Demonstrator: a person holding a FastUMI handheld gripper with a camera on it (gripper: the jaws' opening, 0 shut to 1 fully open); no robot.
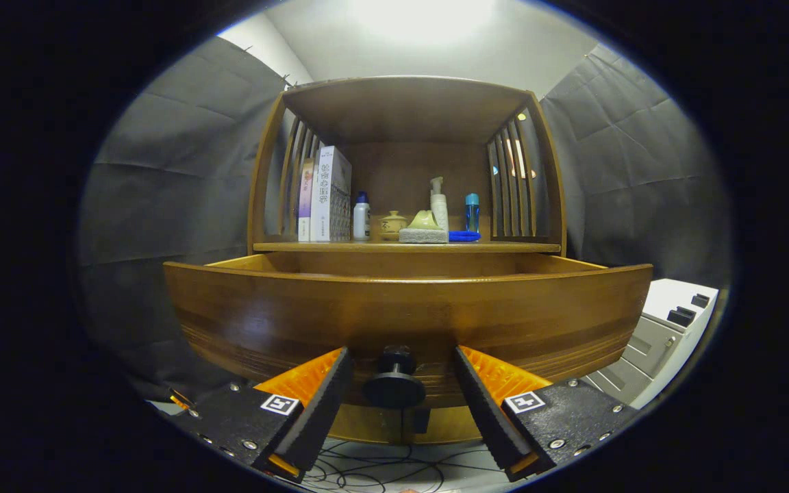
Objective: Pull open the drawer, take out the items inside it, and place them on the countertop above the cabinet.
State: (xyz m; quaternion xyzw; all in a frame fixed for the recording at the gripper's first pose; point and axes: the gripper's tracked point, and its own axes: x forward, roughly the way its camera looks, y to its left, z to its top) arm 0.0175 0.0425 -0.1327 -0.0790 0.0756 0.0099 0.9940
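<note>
A wooden drawer [408,315] stands pulled out toward me from the cabinet, its curved front panel facing the camera. A dark round knob [394,383] sticks out low on that panel. My gripper [403,357] is open, with the knob between its two fingers and a gap on either side. The drawer's inside is hidden behind the front panel. Above it, the countertop [504,247] of the wooden cabinet carries books [326,195], a small white bottle [361,218], a little pot [392,224], a sponge [423,235], a pump bottle [439,204], a blue bottle [472,212] and a blue cloth [464,236].
Slatted wooden sides [514,181] and a top board enclose the countertop shelf. A white and grey unit [661,335] stands to the right of the drawer. Cables [367,469] lie on the floor below the gripper. Dark cloth walls hang on both sides.
</note>
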